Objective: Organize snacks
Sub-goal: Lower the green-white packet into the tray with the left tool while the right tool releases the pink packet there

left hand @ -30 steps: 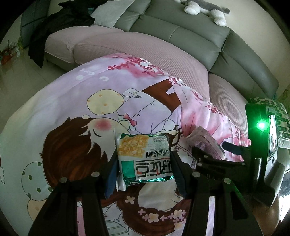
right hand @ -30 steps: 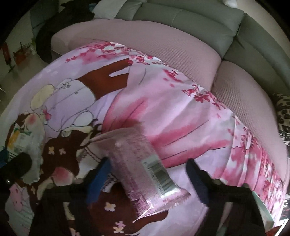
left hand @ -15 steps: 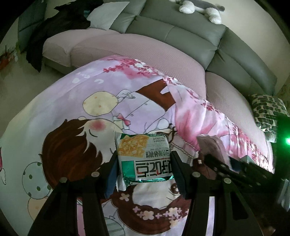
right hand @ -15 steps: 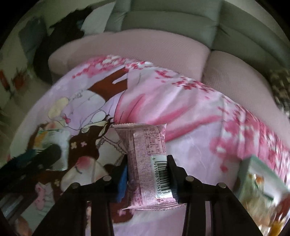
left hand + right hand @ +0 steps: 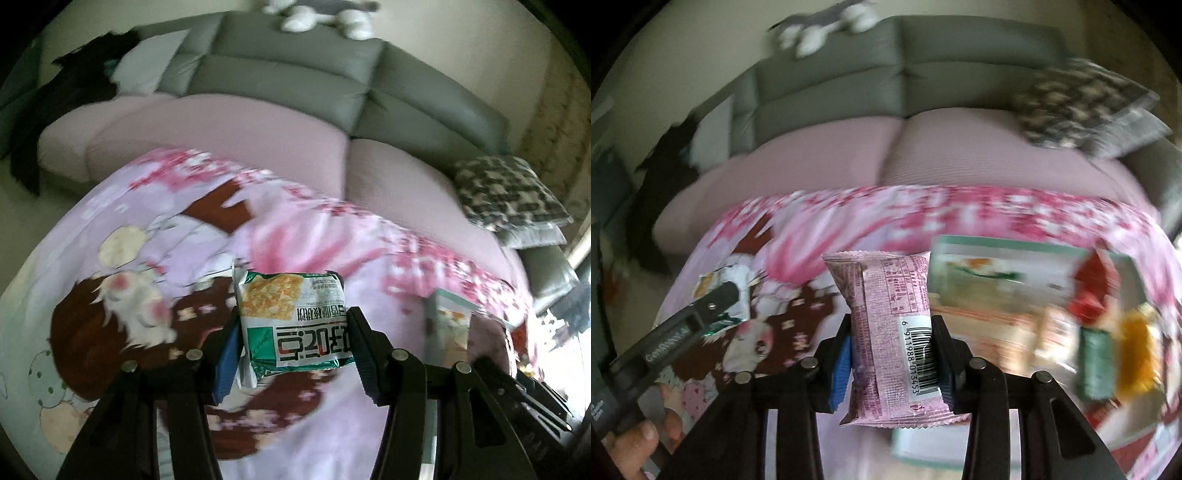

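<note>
My left gripper (image 5: 291,347) is shut on a green and white snack packet (image 5: 295,317) and holds it above the cartoon-print cloth (image 5: 147,258). My right gripper (image 5: 892,350) is shut on a pink snack packet (image 5: 890,314) with a barcode, held above the cloth. A pale green tray (image 5: 1008,251) with several snacks lies just right of the pink packet; its corner also shows in the left wrist view (image 5: 450,306). The left gripper and its green packet (image 5: 720,295) show at the left of the right wrist view.
A grey sofa (image 5: 295,85) with pink seat cushions (image 5: 221,129) stands behind the cloth. A patterned pillow (image 5: 509,192) lies at its right end, dark clothes (image 5: 74,85) at its left, a plush toy (image 5: 321,14) on top.
Both grippers have lifted and swung right with their packets. The right gripper closed on the pink packet a second ago. The snack tray has come into both views.
</note>
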